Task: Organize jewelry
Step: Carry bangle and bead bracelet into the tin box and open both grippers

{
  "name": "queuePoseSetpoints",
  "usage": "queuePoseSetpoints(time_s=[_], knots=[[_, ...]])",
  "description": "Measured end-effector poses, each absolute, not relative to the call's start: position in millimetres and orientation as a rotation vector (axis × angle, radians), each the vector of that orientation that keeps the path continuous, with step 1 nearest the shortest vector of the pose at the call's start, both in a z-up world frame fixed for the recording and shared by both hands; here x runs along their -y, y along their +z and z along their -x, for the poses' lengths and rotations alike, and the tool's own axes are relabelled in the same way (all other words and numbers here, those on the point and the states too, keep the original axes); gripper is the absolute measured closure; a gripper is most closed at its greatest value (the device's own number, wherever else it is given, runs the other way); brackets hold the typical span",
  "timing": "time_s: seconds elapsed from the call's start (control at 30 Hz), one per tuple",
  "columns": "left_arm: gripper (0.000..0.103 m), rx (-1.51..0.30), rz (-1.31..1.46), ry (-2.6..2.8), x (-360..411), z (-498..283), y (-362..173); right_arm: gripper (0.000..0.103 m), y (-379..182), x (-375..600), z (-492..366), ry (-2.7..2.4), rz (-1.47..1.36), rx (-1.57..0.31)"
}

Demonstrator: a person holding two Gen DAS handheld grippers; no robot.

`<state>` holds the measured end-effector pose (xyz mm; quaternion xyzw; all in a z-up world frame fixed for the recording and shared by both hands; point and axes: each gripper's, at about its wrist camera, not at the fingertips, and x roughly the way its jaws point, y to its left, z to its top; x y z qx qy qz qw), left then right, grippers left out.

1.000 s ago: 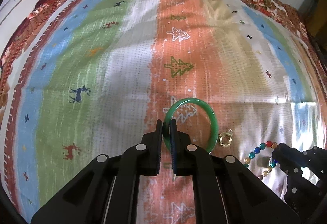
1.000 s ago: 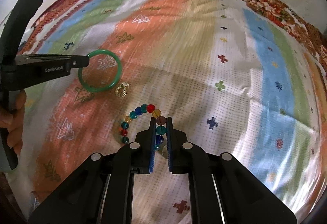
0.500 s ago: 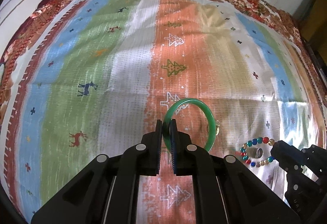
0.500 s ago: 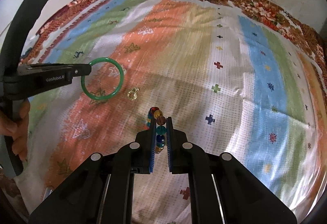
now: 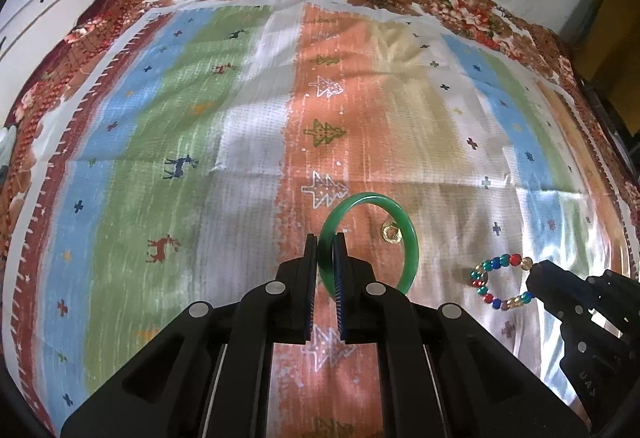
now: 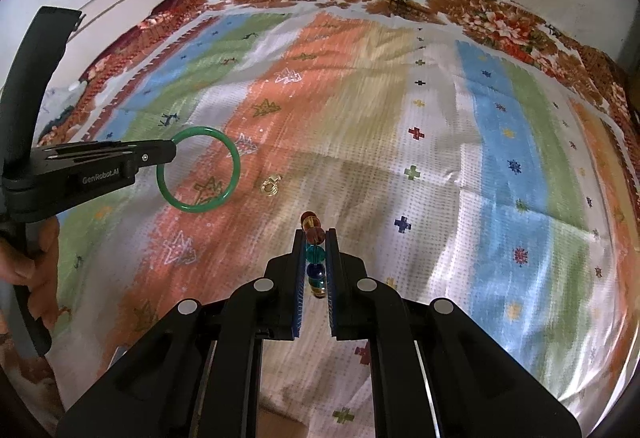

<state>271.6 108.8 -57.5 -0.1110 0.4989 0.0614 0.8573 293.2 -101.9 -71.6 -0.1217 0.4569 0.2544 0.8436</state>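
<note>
1. Left gripper [image 5: 326,258], clamped on the green bangle [image 5: 370,242], holds it above the cloth [image 5: 240,158].
2. Right gripper [image 6: 315,258], clamped on the bead bracelet [image 6: 314,254], lifts it likewise.
3. Gold ring [image 6: 271,185] lies at eleven o'clock of the bracelet.

In your right wrist view the beaded bracelet [image 6: 315,256] shows edge-on, its far loop hidden behind the near beads, the small gold piece [image 6: 271,185] at ten o'clock of it is too small to identify, and the cloth [image 6: 440,142] is motion-blurred.
</note>
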Motion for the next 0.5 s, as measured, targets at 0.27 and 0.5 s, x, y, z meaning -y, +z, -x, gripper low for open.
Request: queuePoseSetpoints(time_s=[0.27, 0.5], knots=[[0.096, -1.038, 0.234, 0.134, -108, -259, -53, 0.093, -61, 106, -281, 0.538, 0.256, -0.938], [0.096, -1.021, 0.233, 0.125, -102, -246, -46, 0.093, -59, 110, -269, 0.531, 0.255, -0.932]])
